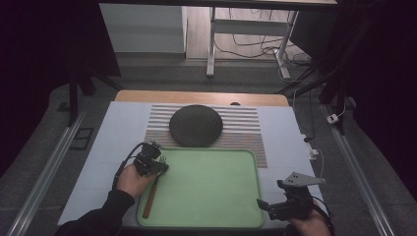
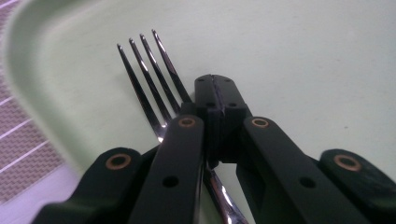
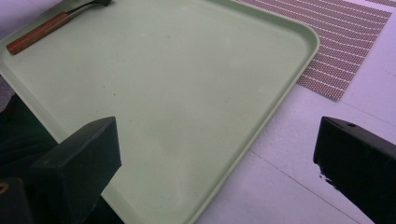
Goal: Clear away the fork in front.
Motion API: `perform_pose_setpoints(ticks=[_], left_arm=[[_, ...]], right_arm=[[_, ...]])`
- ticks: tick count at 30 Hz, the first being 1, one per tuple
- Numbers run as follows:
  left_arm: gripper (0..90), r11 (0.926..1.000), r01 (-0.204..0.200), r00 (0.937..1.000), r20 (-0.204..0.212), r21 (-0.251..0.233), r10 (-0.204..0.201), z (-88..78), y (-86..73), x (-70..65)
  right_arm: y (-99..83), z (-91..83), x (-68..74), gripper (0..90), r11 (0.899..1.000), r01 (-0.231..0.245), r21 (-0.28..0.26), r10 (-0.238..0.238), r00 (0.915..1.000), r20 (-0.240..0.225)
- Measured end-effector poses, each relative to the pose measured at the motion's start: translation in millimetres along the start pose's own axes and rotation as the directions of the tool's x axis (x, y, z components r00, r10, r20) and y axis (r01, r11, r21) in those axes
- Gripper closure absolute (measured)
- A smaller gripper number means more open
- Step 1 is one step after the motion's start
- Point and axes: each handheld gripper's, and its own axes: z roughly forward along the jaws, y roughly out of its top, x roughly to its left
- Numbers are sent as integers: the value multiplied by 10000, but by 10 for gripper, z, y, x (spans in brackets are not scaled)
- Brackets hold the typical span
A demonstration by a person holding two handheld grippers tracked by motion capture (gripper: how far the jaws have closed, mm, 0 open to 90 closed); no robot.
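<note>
A fork with a brown wooden handle (image 1: 149, 201) lies along the left side of the green tray (image 1: 211, 216). My left gripper (image 1: 158, 165) is over its metal neck. In the left gripper view the jaws are pressed together at the neck, the tines (image 2: 149, 70) fan out just beyond the left gripper (image 2: 214, 86), and the steel stem runs back under them. My right gripper (image 1: 270, 192) hovers off the tray's near right corner, its right gripper (image 3: 217, 140) jaws wide apart with nothing between them. From there the fork handle (image 3: 39, 31) shows at the tray's far corner.
A dark round plate (image 1: 195, 125) rests on a striped placemat (image 1: 246, 129) behind the tray. A white sheet (image 1: 115, 132) covers the table. Beyond the far edge are desk legs (image 1: 211, 44) and loose cables (image 1: 255, 49) on the floor.
</note>
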Motion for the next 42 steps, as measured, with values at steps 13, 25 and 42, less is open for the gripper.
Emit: perform_pose_setpoints(ticks=[13, 25, 42], left_arm=[[712, 9983, 41, 9996, 275, -584, -25, -53, -18, 42], [339, 9696, -1325, 9904, 108, -2055, 1377, -293, -107, -94], [89, 9371, -1043, 9862, 871, -3331, 1407, -776, -554, -165]], right_arm=[[0, 1, -3, 8, 10000, -34, 4, 34, 10000, -24], [1, -3, -2, 8, 10000, -35, -26, 35, 10000, -42], [2, 1, -1, 8, 10000, -49, -4, 49, 10000, 2]])
